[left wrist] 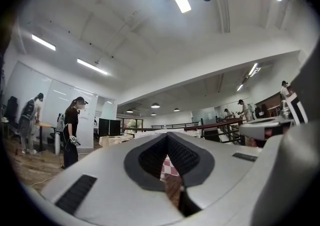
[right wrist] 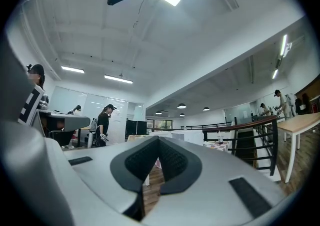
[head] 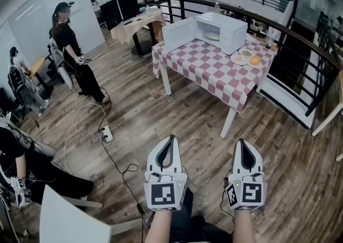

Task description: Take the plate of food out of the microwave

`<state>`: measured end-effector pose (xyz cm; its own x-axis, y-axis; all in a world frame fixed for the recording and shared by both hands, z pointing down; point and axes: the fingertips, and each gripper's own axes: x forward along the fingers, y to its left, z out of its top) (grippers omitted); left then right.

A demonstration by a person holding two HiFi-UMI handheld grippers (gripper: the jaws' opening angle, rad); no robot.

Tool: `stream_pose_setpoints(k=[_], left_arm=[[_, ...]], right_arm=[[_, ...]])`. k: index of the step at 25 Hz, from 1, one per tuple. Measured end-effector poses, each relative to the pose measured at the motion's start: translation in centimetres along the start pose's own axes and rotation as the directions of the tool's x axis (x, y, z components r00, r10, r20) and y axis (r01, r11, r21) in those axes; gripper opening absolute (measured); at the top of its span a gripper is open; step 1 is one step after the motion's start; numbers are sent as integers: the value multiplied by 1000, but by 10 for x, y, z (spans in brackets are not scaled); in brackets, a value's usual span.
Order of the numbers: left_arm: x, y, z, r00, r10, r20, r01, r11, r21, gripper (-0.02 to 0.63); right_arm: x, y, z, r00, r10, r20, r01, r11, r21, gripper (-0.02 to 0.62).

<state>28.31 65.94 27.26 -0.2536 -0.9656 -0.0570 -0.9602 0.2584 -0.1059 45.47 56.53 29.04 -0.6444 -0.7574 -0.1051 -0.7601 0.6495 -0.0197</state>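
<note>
The plate of food (head: 213, 36) sits inside the microwave (head: 231, 28), whose door (head: 178, 34) stands open. The microwave is on a table (head: 209, 70) with a checked cloth, and small dishes (head: 244, 57) lie just beside it. Well short of the table, over the wooden floor (head: 134, 118), the left gripper (head: 171, 140) and right gripper (head: 240, 143) hang side by side. Each has its jaws closed, with nothing between them.

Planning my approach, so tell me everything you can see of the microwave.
The microwave is a white box, upright on the far end of the red-and-white checked table. Its door stands swung wide open to the left. Inside the cavity lies a pale plate; its contents are too small to tell.
</note>
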Motion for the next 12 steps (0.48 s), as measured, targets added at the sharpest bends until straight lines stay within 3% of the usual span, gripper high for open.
stream_pose_setpoints(k=[5,12], left_arm=[[34,26,-3,999,32,36,-31,999,-21,21],[98,67,-9,998,11,54,-9,999,-31,20]], right_arm=[[38,5,-5,1000,13,-1,-13,1000,-3,12],[110,16,-12,1000,7,-7,-7,1000,-18,12]])
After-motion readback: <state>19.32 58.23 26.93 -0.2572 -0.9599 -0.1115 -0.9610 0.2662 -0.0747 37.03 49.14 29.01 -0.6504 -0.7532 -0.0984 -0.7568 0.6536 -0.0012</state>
